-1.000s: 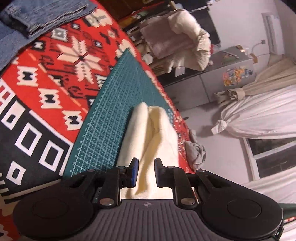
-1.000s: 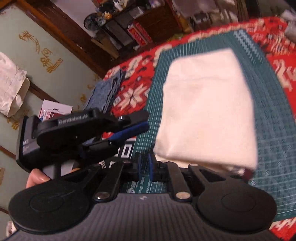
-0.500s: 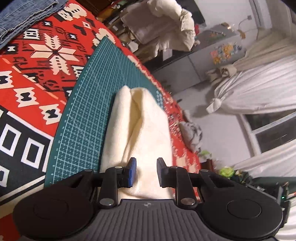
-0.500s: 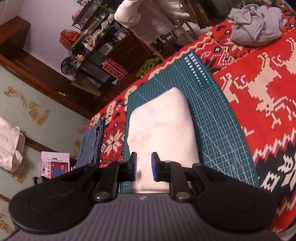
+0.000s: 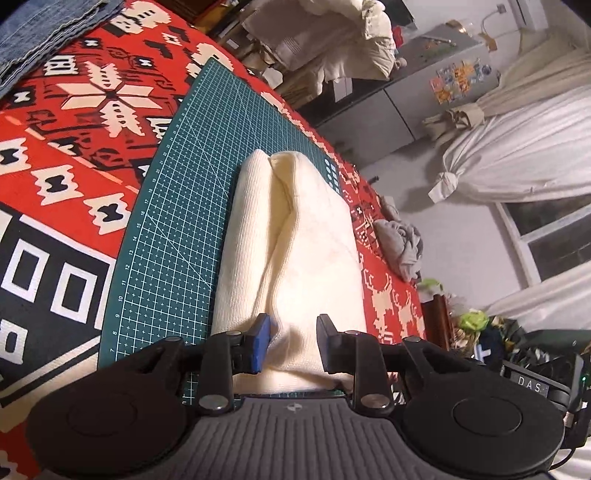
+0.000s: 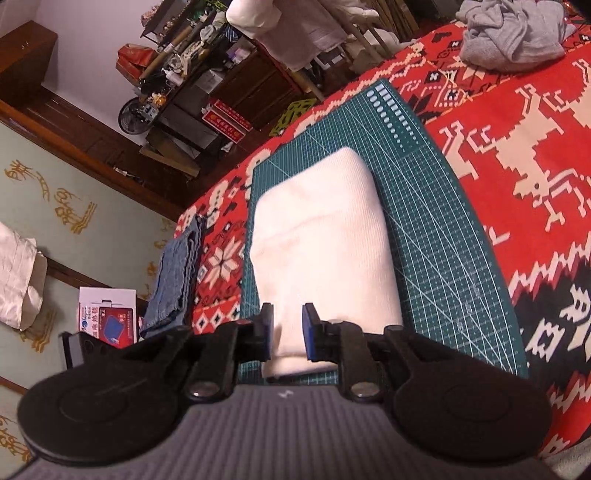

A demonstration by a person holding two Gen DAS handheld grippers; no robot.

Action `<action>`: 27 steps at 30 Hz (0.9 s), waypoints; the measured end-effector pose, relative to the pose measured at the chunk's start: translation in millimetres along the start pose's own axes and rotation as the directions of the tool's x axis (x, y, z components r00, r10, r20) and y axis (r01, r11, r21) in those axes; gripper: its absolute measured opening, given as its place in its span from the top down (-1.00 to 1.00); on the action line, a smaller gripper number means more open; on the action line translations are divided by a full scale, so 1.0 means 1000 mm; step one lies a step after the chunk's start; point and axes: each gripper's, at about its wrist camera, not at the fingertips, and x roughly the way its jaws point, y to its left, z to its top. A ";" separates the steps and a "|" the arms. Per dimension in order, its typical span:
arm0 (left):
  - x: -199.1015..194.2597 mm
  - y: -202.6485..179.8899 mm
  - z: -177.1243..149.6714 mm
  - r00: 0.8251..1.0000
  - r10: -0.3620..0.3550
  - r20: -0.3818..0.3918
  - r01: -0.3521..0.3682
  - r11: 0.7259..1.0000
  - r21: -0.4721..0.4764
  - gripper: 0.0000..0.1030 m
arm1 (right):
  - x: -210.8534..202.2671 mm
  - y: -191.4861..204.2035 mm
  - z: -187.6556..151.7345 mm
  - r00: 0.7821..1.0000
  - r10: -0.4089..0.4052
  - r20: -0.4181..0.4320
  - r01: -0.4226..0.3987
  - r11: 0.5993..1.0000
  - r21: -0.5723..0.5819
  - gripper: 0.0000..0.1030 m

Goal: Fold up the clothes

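Red patterned cloth (image 5: 74, 155) with white and black motifs is spread over the work surface, and a green gridded cutting mat (image 5: 177, 221) is laid on top of it. Folded blue denim (image 6: 173, 273) is seen on the cloth off one long edge of the mat, and a crumpled grey garment (image 6: 513, 33) lies on the cloth beyond the mat's opposite side. Dark wooden shelving crowded with small items, a pale wall with gold characters, a grey cabinet with stickers and knotted white curtains by a window are seen around the room.

A folded cream garment (image 5: 295, 251) is laid on the mat, within its edges. Its long axis is aligned with the mat's long side and runs straight away from both cameras. In the left wrist view two rounded folded lobes are shown side by side, with a crease between them running the length of the bundle; in the right wrist view a smooth top face is presented.

The left gripper (image 5: 291, 341) is held at the near end of the garment, its fingers parted with cloth visible between them and nothing pinched. The right gripper (image 6: 288, 330) is held likewise at its own near end, fingers apart at a narrower gap, with nothing clamped.
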 end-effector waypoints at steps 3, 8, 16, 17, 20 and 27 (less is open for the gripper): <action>0.007 -0.007 -0.002 0.998 0.057 -0.014 -0.056 0.996 0.067 0.82 | 0.006 0.005 -0.010 0.997 -0.062 -0.044 0.059 0.996 -0.066 0.79; -0.002 -0.008 -0.005 0.997 0.068 0.032 -0.070 0.995 0.070 0.91 | 0.023 0.005 -0.026 0.976 -0.196 -0.092 0.182 0.973 -0.139 0.93; -0.034 -0.010 -0.008 0.994 -0.031 0.104 0.028 0.999 0.034 0.92 | 0.038 -0.002 -0.028 0.967 -0.256 -0.004 0.254 0.961 -0.113 1.00; -0.035 -0.011 -0.009 0.995 -0.017 0.094 0.014 0.999 0.034 0.92 | 0.041 -0.003 -0.029 0.965 -0.264 -0.003 0.262 0.959 -0.112 1.00; -0.035 -0.009 -0.010 0.998 0.031 0.058 -0.032 0.999 0.014 0.92 | 0.042 -0.006 -0.028 0.965 -0.263 -0.013 0.260 0.960 -0.102 1.00; -0.019 0.010 -0.007 0.995 0.099 -0.020 -0.100 0.991 -0.084 0.91 | 0.042 -0.010 -0.026 0.966 -0.254 -0.045 0.250 0.965 -0.078 1.00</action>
